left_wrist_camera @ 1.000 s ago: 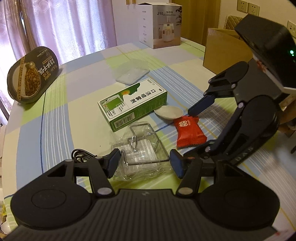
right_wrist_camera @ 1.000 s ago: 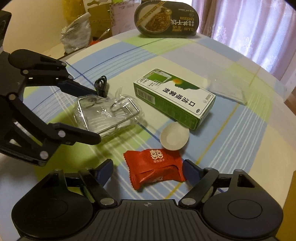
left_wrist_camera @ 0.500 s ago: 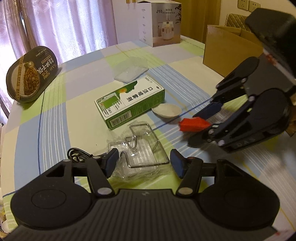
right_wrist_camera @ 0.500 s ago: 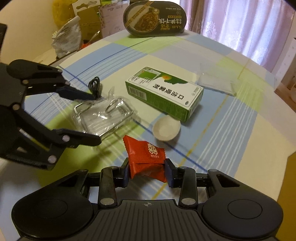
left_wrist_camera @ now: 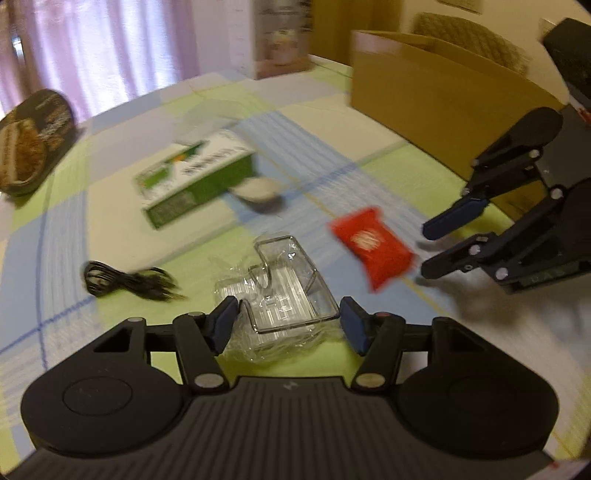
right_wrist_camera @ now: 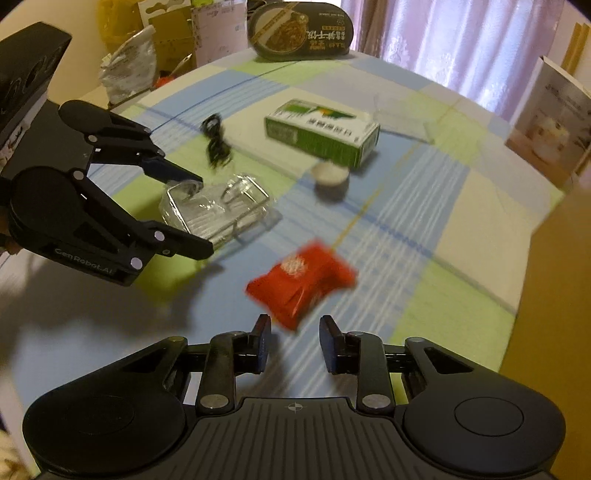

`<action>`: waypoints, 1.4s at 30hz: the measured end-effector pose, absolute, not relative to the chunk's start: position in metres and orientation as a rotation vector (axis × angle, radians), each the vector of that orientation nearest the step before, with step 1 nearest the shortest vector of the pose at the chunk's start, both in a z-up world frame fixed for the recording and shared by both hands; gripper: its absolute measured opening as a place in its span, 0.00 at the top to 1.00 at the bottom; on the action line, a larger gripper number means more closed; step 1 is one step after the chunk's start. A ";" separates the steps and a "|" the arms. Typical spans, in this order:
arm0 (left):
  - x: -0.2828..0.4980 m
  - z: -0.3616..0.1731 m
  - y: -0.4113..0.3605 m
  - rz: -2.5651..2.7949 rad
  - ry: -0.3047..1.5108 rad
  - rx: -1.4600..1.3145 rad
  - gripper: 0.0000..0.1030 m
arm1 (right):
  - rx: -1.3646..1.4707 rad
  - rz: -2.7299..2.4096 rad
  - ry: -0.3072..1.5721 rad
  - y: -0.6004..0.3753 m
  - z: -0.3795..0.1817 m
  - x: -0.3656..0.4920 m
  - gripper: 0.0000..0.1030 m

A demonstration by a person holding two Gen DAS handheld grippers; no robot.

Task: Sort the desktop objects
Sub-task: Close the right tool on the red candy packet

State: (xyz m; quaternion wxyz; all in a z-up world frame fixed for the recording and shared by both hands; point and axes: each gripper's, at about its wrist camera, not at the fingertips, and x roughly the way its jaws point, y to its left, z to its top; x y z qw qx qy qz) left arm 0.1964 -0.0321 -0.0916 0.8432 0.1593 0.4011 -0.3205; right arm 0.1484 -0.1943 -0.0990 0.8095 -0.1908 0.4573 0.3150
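Observation:
A red candy packet (right_wrist_camera: 301, 282) is blurred just ahead of my right gripper (right_wrist_camera: 297, 343), which is open; the packet's near corner dips between the fingertips without being clamped. In the left wrist view the red packet (left_wrist_camera: 373, 247) is apart from the right gripper (left_wrist_camera: 425, 250). My left gripper (left_wrist_camera: 289, 326) is open, its pads flanking a clear plastic-wrapped holder (left_wrist_camera: 284, 295) on the table. From the right wrist view the left gripper (right_wrist_camera: 201, 218) straddles the clear holder's (right_wrist_camera: 218, 206) near end.
A green box (right_wrist_camera: 321, 129), a small white dish (right_wrist_camera: 330, 177) and a coiled black cable (right_wrist_camera: 216, 142) lie on the checked tablecloth (right_wrist_camera: 424, 229). A noodle bowl (right_wrist_camera: 301, 29) stands at the back. A cardboard box (left_wrist_camera: 436, 92) sits at the right edge.
The right gripper shut on the red packet and lifted it, then opened; the packet is now loose ahead of its tips. The left gripper shifted only slightly around the clear holder.

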 end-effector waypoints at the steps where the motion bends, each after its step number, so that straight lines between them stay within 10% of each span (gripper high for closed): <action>1: 0.188 -0.091 -0.036 -0.703 0.847 0.346 0.46 | -0.408 0.671 0.979 -0.198 -0.098 0.139 0.74; 5: 0.150 -0.088 -0.048 -0.769 0.840 0.378 0.46 | -0.376 0.657 0.975 -0.216 -0.094 0.108 0.73; 9: 0.129 -0.086 -0.048 -0.752 0.819 0.381 0.46 | -0.276 0.591 0.972 -0.233 -0.088 0.099 0.43; 22: 0.143 -0.088 -0.035 -0.561 0.828 0.370 0.24 | -0.168 0.531 0.967 -0.220 -0.091 0.122 0.33; 29: 0.154 -0.089 -0.030 -0.539 0.859 0.301 0.48 | -0.088 0.496 0.971 -0.202 -0.099 0.159 0.33; 42: 0.164 -0.087 -0.017 -0.482 0.865 0.257 0.48 | -0.205 0.494 1.014 -0.161 -0.119 0.194 0.34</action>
